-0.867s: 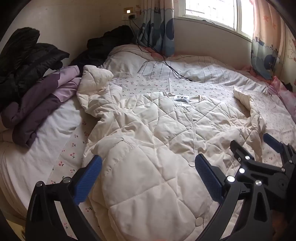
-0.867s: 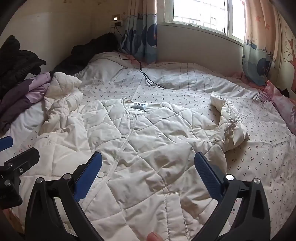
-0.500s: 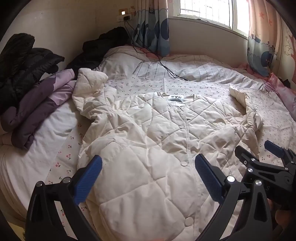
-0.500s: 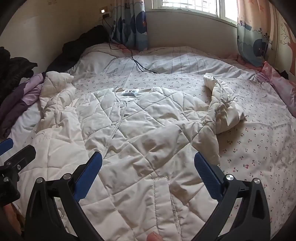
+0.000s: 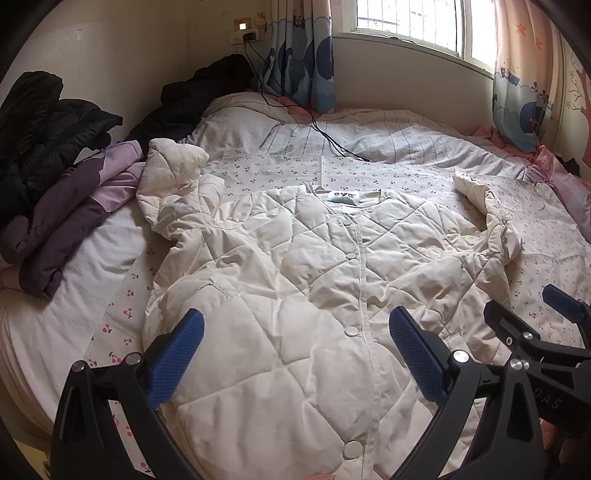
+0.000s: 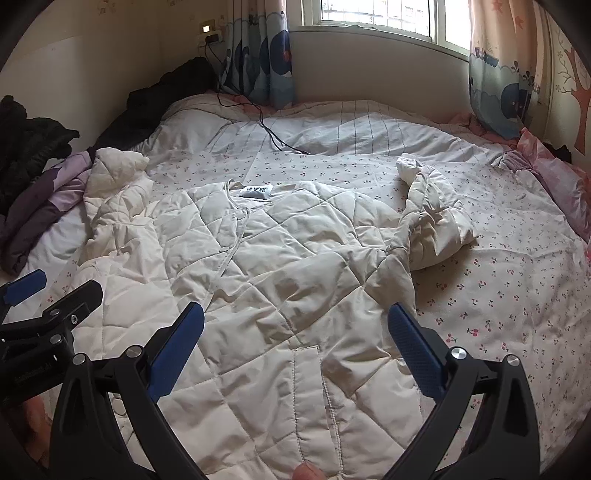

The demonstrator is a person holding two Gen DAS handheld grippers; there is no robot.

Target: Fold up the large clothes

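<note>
So the cream quilted jacket (image 5: 314, 288) is lying front-up on the bed (image 5: 554, 236), snapped shut down the middle, with the collar label (image 5: 343, 196) at the end farthest from me. One sleeve (image 5: 173, 192) is bunched up off the jacket's left shoulder side, the other sleeve (image 6: 432, 225) is crumpled in a heap off the opposite side. There's a pocket flap (image 6: 306, 369) on the jacket's lower part, closest to my right tool.

My left gripper (image 5: 295, 354) is hovering over the jacket's hem end, fingers spread wide, nothing between them but air above the fabric. My right gripper (image 6: 295, 347) is the same, spread wide over the lower jacket, not pinching anything. They're side by side; each shows up at the edge of the other's view.

Beyond the jacket's bunched-up sleeve there's a purple garment (image 5: 70, 218) and a black puffy coat (image 5: 44, 122) piled at the bed's edge. Past the collar a black cable (image 5: 321, 133) runs across the striped duvet (image 5: 406, 140) up to a wall socket (image 5: 243, 36), with curtains (image 5: 303, 55) and a window (image 5: 406, 18) behind.
</note>
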